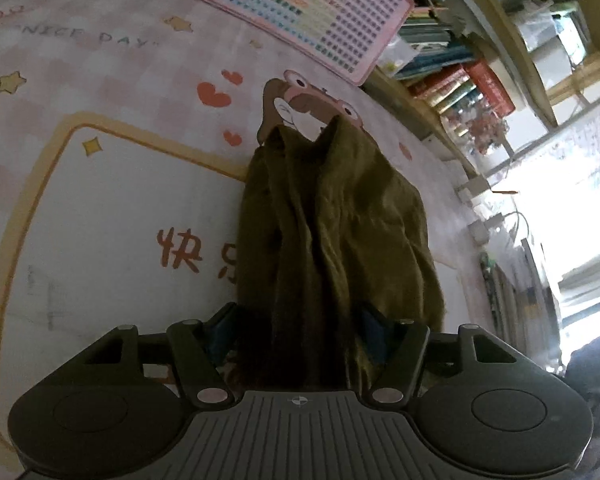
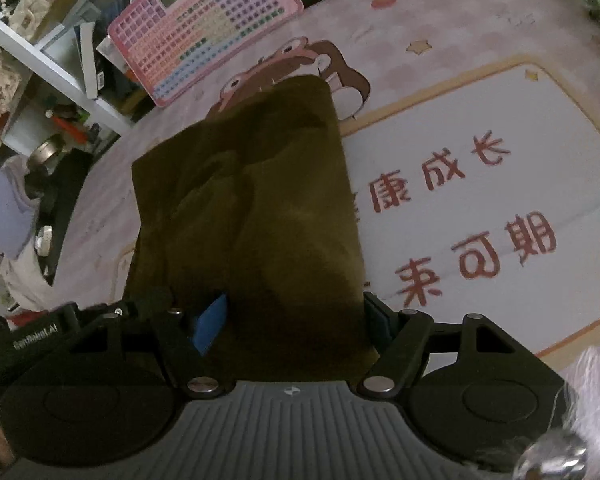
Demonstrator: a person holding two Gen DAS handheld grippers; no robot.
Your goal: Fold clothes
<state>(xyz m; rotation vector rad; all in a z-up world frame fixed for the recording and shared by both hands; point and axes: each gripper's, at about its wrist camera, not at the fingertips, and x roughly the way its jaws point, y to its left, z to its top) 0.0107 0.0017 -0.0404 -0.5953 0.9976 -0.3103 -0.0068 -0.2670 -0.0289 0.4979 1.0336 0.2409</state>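
Pink mat (image 1: 100,60) w/ olive garment (image 1: 332,220), covers both claw tips, left claw (image 1: 300,336) & right claw (image 2: 296,320) clamped on it

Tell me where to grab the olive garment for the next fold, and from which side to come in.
Judging by its pose, grip the olive garment at its near edge, coming in low from the person's side. That edge already sits between the fingers of the right hand-held gripper and the left hand-held gripper, while the far end lies on the cartoon mat, so it could be carried over.
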